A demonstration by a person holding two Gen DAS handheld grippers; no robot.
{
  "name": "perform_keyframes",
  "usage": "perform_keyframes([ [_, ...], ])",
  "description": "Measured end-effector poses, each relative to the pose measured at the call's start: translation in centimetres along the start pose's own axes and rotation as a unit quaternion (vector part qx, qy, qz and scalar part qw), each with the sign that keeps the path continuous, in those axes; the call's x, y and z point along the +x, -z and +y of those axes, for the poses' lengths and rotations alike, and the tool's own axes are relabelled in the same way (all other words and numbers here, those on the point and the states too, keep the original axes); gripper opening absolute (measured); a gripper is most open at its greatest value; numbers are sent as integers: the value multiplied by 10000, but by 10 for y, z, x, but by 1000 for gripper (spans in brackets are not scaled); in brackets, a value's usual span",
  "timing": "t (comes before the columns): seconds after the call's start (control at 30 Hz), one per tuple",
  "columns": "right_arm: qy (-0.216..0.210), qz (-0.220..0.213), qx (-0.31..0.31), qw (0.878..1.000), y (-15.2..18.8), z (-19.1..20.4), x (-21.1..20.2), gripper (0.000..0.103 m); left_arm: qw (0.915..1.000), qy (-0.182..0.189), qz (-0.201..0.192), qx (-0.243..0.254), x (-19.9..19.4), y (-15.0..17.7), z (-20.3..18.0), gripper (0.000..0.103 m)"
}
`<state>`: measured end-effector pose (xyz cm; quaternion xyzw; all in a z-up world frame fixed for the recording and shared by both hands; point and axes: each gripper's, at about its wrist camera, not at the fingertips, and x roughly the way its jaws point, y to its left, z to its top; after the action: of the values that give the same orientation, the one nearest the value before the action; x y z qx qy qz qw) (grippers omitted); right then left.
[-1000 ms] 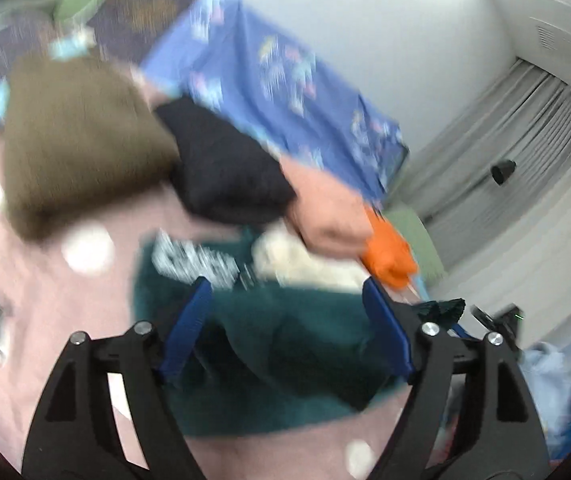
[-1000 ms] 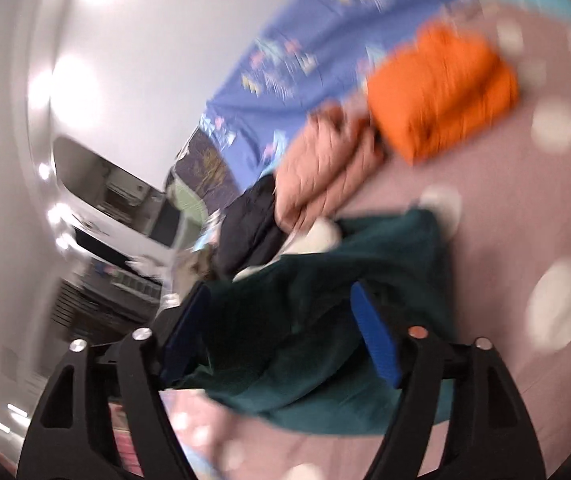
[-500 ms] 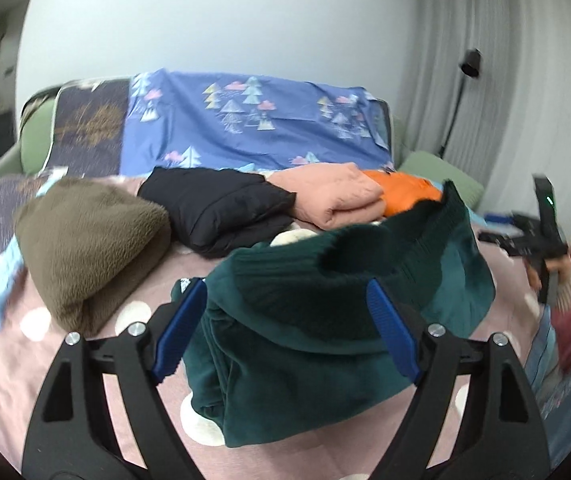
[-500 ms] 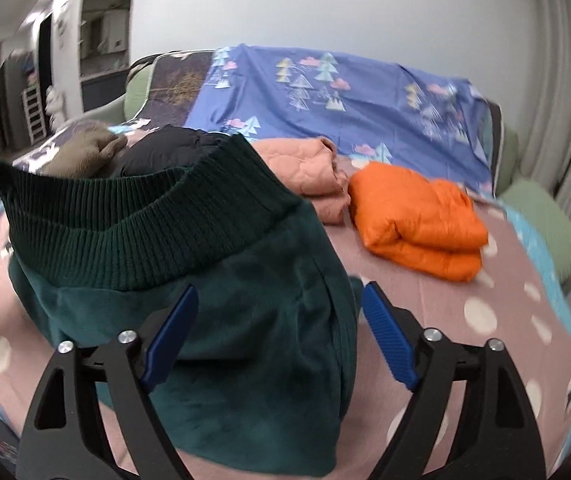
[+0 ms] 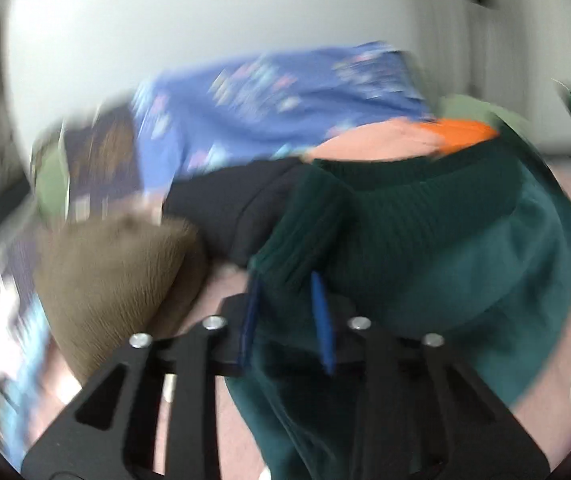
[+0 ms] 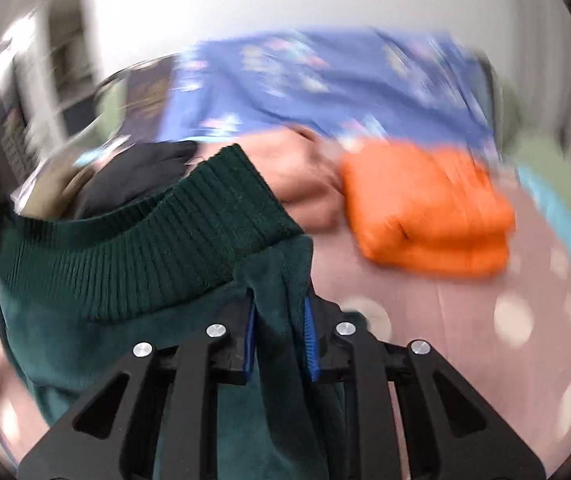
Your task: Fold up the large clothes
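Pink bedding with pale round dots [image 6: 465, 304] covers the surface under everything, and a blue printed cloth [image 5: 285, 120] hangs against a plain white wall at twelve o'clock. Both views are smeared by motion.

At the centre of each view is the dark green plush garment with a ribbed knit hem [image 6: 133, 256]. It is lifted off the bedding by its hem. The left gripper [image 5: 287, 312] is clenched on one corner of that ribbed band, cloth bunched between its blue pads [image 5: 323, 320]. The right gripper [image 6: 279, 336] is likewise clamped on the other end, a fold of plush running down between its fingers.

Behind the garment sits a row of folded clothes. In the left view, an olive-brown fleecy bundle [image 5: 117, 280] lies at nine o'clock, and a black padded piece [image 5: 225, 200] is just beside it toward eleven. In the right view, a salmon-pink folded piece [image 6: 297, 172] is at twelve, touching a bright orange folded jacket [image 6: 425, 208] at two o'clock.
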<state>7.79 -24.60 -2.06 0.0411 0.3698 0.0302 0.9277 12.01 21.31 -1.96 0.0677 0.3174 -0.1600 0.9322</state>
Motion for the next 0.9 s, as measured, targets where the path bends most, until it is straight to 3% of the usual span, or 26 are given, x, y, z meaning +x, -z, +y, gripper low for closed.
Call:
perform_keyframes([
  [0.07, -37, 544, 405, 9977, 3, -20, 27, 23, 9985, 1, 433, -336, 30, 2, 17, 3],
  [0.13, 134, 847, 607, 9945, 12, -30, 42, 35, 9960, 353, 625, -531, 44, 8, 22, 5],
  [0.17, 22, 885, 682, 9937, 14, -33, 43, 38, 9945, 575, 615, -631, 44, 10, 22, 21],
  [0.2, -217, 819, 771, 9934, 15, -37, 39, 49, 9932, 757, 557, -685, 41, 11, 21, 34],
  [0.23, -326, 722, 806, 9936, 15, -39, 36, 57, 9922, 909, 440, -732, 38, 11, 21, 64],
  [0.27, -377, 584, 805, 9943, 13, -42, 30, 60, 9907, 1073, 344, -760, 38, 10, 20, 75],
  [0.37, -474, 472, 719, 9952, 6, -41, 27, 69, 9844, 1450, 517, -850, 53, 5, 16, 82],
  [0.43, -583, 610, 613, 9945, 3, -35, 37, 71, 9809, 1489, 799, -959, 72, 5, 7, 80],
  [0.47, -565, 666, 545, 9947, 4, -30, 42, 66, 9779, 1540, 849, -1129, 80, 5, 8, 56],
  [0.5, -465, 705, 440, 9955, 5, -23, 46, 31, 9771, 1578, 805, -1177, 78, 5, 6, 32],
  [0.53, -145, 751, 339, 9965, 6, -17, 49, 15, 9802, 1434, 687, -1180, 72, 3, 6, 4],
  [0.6, -287, 467, 496, 9973, 6, -17, 36, 14, 9843, 1291, 187, -1189, 44, 1, 6, 4],
  [0.7, -854, -66, 786, 9932, 2, -26, 4, 14, 9848, 1155, -315, -1254, -2, 5, 14, 4],
  [0.77, -987, -19, 903, 9910, -1, -33, 3, 14, 9918, 716, -32, -1054, 3, 14, 13, 5],
  [0.87, -213, 573, 550, 9966, 7, -25, 48, 21, 9924, 201, 938, -771, 56, 40, 2, 8],
  [0.9, 178, 869, 261, 9957, 19, -17, 73, 28, 9940, 19, 955, -537, 64, 46, -6, 11],
])
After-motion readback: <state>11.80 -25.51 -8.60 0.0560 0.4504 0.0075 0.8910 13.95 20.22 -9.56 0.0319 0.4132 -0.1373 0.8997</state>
